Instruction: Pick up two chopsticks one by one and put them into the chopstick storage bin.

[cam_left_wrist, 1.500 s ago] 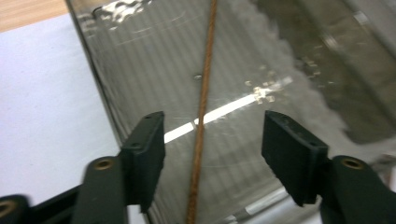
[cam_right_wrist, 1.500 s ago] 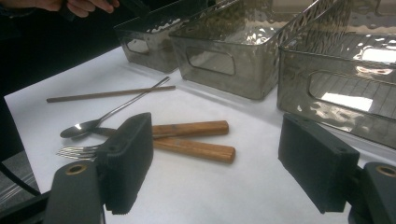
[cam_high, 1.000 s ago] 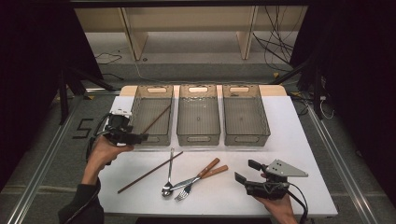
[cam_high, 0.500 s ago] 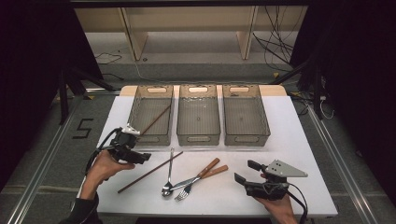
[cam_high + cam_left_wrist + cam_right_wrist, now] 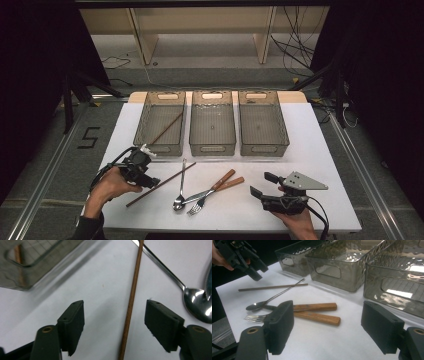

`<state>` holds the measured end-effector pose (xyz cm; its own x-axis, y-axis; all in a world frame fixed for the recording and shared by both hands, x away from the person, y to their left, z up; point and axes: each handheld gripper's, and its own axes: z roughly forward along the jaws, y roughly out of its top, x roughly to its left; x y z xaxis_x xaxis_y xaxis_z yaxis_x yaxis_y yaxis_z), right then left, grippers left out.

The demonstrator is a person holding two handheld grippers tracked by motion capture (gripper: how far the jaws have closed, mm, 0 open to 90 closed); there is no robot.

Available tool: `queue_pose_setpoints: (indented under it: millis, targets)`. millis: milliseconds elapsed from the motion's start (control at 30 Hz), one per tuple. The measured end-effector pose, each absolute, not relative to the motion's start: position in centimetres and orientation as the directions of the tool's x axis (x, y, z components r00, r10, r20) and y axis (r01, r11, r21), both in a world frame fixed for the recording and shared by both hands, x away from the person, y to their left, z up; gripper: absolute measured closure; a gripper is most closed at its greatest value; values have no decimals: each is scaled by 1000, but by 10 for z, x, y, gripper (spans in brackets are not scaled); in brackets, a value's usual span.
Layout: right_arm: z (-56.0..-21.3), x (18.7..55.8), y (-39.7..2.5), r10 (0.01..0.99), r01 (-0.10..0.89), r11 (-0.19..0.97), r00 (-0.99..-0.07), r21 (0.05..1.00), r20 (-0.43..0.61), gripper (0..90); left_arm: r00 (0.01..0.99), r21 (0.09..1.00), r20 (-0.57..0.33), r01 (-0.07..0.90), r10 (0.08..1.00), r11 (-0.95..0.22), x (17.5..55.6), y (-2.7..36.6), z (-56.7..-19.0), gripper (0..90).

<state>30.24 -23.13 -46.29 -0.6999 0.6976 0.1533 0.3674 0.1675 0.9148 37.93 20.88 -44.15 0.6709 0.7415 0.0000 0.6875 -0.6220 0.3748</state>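
The left gripper is held low over the table with its jaws spread wide, nothing between the pads but the chopstick, which lies loose at centre frame, nearer the right jaw. This straddle suits a pick-up. In the high view the chopstick sits lower left; its mate lies in the left bin, likely the destination. The right gripper is parked lower right, jaws apart and empty, clear of the spoon.
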Motion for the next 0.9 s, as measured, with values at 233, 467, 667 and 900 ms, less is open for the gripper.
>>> queue_pose_setpoints:
  millis: [233, 467, 667, 900]
  targets:
    - [-463, 302, -231, 698, 369, 170, -700, 914, 152, 270, 698, 318, -19, 683, 716, -657, 375, 206, -448, 449]
    - [-463, 302, -231, 698, 368, 172, -700, 914, 150, 271, 708, 265, -52, 689, 704, -674, 372, 207, -457, 574]
    - [-463, 302, -231, 698, 368, 174, -700, 913, 150, 270, 705, 240, -52, 696, 707, -677, 375, 206, -464, 655]
    - [-463, 302, -231, 699, 368, 177, -700, 913, 147, 271, 718, 237, -26, 680, 696, -693, 374, 204, -466, 754]
